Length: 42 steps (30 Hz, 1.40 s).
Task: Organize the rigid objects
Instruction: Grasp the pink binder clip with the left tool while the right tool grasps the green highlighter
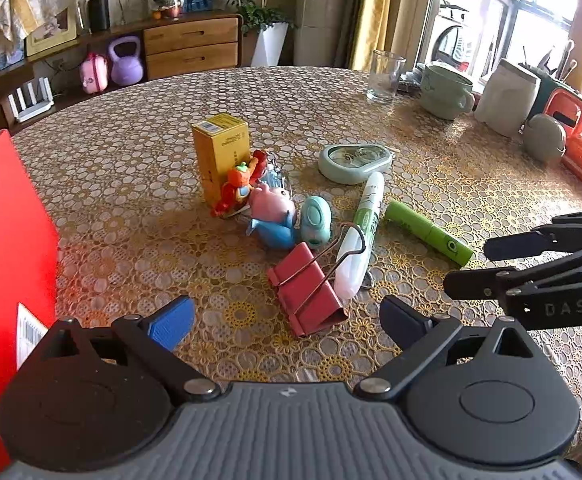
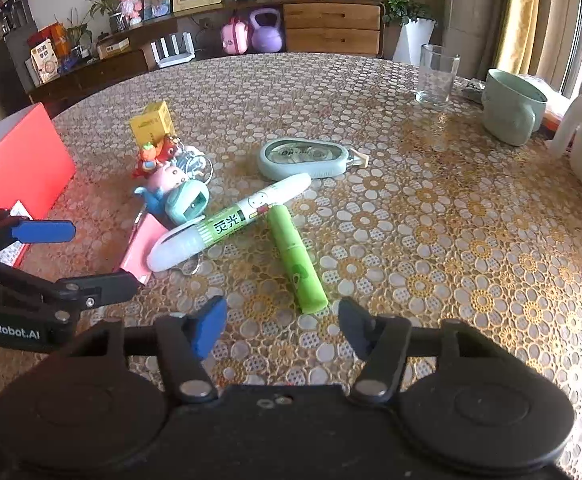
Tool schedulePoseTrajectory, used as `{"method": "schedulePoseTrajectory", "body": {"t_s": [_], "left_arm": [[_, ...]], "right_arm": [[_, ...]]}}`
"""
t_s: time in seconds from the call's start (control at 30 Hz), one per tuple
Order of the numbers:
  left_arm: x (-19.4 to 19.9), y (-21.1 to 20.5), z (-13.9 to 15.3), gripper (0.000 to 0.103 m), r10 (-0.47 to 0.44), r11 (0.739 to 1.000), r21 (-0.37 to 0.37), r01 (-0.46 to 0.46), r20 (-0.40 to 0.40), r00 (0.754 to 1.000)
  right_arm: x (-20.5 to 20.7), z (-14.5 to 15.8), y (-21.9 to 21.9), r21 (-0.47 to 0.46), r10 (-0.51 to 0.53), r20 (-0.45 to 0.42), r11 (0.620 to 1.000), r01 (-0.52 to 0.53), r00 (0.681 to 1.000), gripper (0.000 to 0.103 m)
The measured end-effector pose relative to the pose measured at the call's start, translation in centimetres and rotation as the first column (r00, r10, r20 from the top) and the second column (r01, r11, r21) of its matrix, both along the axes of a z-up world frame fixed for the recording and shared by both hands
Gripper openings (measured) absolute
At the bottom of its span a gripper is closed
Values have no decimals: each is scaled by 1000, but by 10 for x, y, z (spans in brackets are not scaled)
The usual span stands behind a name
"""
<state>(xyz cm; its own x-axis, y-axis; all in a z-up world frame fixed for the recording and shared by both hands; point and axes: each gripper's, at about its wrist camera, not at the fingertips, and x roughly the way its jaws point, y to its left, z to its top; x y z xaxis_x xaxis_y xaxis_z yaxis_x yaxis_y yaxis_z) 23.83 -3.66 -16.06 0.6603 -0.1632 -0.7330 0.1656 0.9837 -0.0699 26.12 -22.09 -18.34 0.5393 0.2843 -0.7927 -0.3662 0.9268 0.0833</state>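
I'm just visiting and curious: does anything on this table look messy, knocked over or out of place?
Nothing is spilled or broken, but the small things lie in a jumble: the white-and-green marker rests across the pink binder clip and touches the green tube, and the toy keychains are heaped against the upright yellow box.

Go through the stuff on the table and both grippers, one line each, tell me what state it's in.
Left gripper: open, empty.
Right gripper: fingers apart, nothing between.
Pink metal binder clip: lying, handle resting on the marker.
White-and-green marker pen: capped, lying flat.
Green plastic tube: lying flat.
Yellow cardboard box: upright.
Clear drinking glass: upright, apparently empty.
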Motion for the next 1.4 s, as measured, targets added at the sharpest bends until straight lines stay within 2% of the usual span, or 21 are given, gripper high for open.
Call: {"method": "schedulePoseTrajectory", "body": {"t_s": [0.13, 0.2, 0.27, 0.47, 0.73, 0.83, 0.9, 0.93, 0.97, 1.2, 1.4], "left_arm": [[4, 0, -3, 92, -17, 1000, -2, 16, -2, 1000], [5, 1, -4, 83, -25, 1000, -3, 25, -4, 1000], [7, 2, -6, 69, -31, 1000, -1, 31, -7, 1000], [9, -1, -9, 63, -76, 997, -1, 76, 7, 997], [17, 0, -12, 62, -91, 996, -2, 91, 20, 996], [19, 0, -12, 56, -90, 996, -1, 90, 27, 996], [18, -1, -12, 50, -87, 996, 6, 87, 32, 996], [18, -1, -12, 43, -90, 996, 7, 90, 35, 995], [18, -1, -11, 41, -91, 996, 3, 91, 35, 995], [19, 1, -10, 38, -80, 997, -9, 81, 27, 996], [16, 5, -8, 35, -71, 997, -23, 71, 19, 997]], "right_arm": [[6, -5, 2, -6, 1, -7, 1000, -1, 1000, 53], [8, -7, 2, -10, -1, -10, 1000, 1, 1000, 51], [10, -8, 4, -15, -1, -5, 1000, 1, 1000, 50], [16, -7, 8, -26, 4, 11, 1000, -4, 1000, 45], [23, -9, 14, -49, 12, 22, 999, -11, 1000, 39], [26, -9, 17, -57, 7, 31, 998, -5, 999, 38], [27, -9, 18, -57, 6, 33, 998, -5, 999, 35], [27, -9, 19, -59, 5, 35, 998, -3, 999, 34], [27, -9, 20, -59, 3, 38, 998, -1, 999, 33], [25, -9, 26, -66, 0, 52, 998, 4, 999, 16], [17, -8, 27, -50, -13, 43, 999, 15, 999, 16]]}}
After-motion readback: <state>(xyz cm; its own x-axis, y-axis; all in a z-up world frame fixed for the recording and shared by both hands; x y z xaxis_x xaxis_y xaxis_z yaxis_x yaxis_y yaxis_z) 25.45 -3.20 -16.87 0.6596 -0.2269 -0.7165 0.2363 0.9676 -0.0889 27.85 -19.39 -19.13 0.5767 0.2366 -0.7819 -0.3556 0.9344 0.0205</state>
